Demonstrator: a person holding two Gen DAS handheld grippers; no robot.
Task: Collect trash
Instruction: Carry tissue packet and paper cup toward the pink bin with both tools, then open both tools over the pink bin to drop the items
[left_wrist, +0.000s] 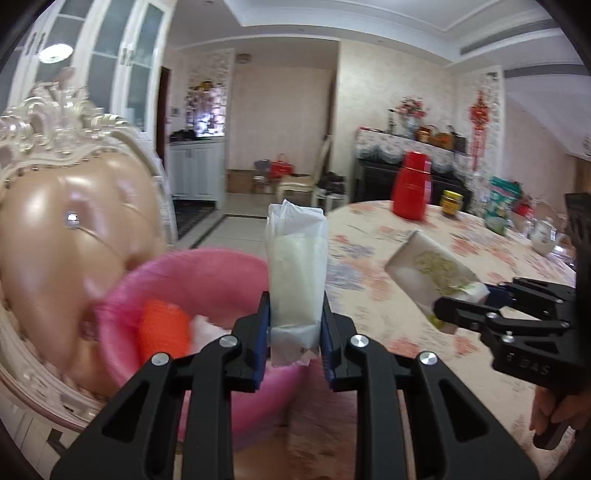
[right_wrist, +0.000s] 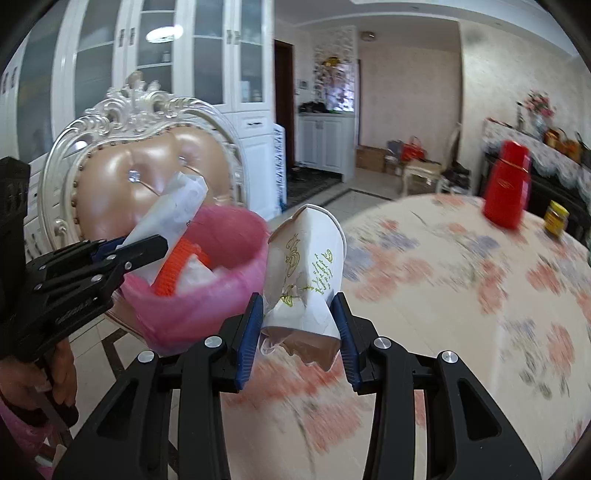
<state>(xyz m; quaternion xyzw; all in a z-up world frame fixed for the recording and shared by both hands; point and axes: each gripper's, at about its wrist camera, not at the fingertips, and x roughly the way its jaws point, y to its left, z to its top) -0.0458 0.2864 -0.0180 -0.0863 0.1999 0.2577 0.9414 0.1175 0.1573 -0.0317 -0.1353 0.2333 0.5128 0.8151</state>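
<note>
My left gripper (left_wrist: 296, 325) is shut on a white plastic wrapper (left_wrist: 297, 266) that stands upright between its blue pads; the same left gripper (right_wrist: 138, 245) and wrapper (right_wrist: 173, 214) show in the right wrist view, over the rim of a pink-lined bin (right_wrist: 218, 280). My right gripper (right_wrist: 300, 325) is shut on a crushed white paper cup (right_wrist: 306, 266) with gold-green print, just right of the bin. In the left wrist view the right gripper (left_wrist: 461, 299) holds that cup (left_wrist: 428, 269) over the table. The bin (left_wrist: 207, 273) holds an orange item (left_wrist: 162, 325) and white scraps.
A round table with a floral cloth (right_wrist: 461, 295) carries a red thermos (right_wrist: 508, 184) and a yellow-lidded jar (right_wrist: 557, 218). An ornate cream chair with a tan padded back (right_wrist: 122, 173) stands behind the bin. A hand (right_wrist: 33, 384) grips the left tool's handle.
</note>
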